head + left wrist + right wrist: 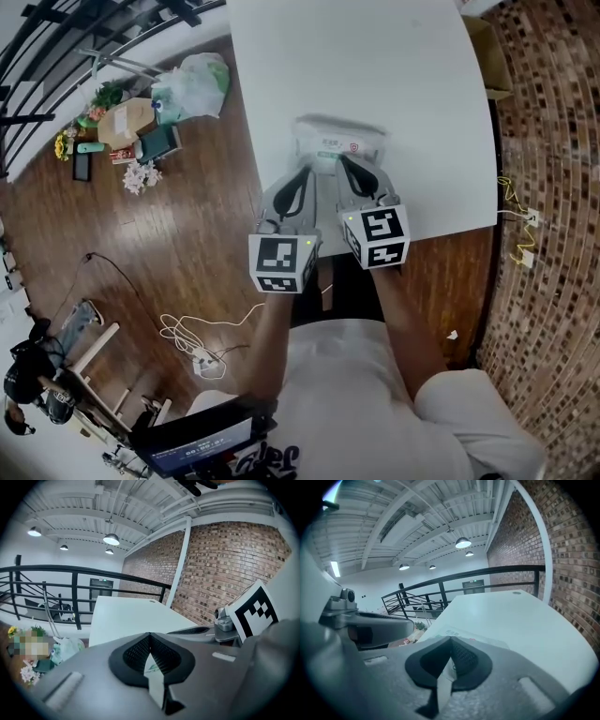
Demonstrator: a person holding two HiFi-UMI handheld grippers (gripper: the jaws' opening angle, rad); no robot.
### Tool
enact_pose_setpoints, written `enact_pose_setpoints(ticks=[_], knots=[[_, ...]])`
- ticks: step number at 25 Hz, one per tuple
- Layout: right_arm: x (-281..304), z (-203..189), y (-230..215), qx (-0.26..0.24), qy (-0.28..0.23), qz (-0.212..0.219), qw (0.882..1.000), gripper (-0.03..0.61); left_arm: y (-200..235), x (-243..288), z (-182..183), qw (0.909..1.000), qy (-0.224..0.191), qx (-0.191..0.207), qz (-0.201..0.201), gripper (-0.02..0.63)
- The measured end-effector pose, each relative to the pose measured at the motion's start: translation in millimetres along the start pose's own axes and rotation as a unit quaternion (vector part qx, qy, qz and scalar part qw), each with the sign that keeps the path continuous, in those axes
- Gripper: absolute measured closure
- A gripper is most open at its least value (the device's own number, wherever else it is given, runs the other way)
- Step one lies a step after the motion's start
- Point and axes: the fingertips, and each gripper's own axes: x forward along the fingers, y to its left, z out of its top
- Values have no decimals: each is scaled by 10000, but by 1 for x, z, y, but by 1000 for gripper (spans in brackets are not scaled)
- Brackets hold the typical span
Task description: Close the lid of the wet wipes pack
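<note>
The white wet wipes pack (339, 139) lies flat near the front edge of the white table (375, 56). I cannot tell how its lid stands. Both grippers point at the pack's near edge, side by side. My left gripper (310, 170) has its jaws together, tips just at the pack's near left. My right gripper (343, 159) is also shut, tips over the pack's near side. In the left gripper view the shut left gripper (150, 635) shows a sliver of the pack (151, 667) below. The right gripper view has the pack (457, 633) just beyond the shut right gripper (451, 640).
A cardboard box (492, 56) sits off the table's right edge by the brick wall. On the wooden floor to the left lie a plastic bag (192, 86), boxes and flowers (141, 174). Cables (202, 342) trail by my feet. A black railing (70, 573) runs beyond the table.
</note>
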Motion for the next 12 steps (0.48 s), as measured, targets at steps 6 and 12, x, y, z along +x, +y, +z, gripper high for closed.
enact_pose_setpoints(ticks=[6,12], knots=[[4,-9,0,38,66,53,10000,592,-1,3,-7,10000,73,-34,7,597],[7,-17,-2,78,158,142,9997,592,-6,11,-12,9999,148,-66,-40,597]])
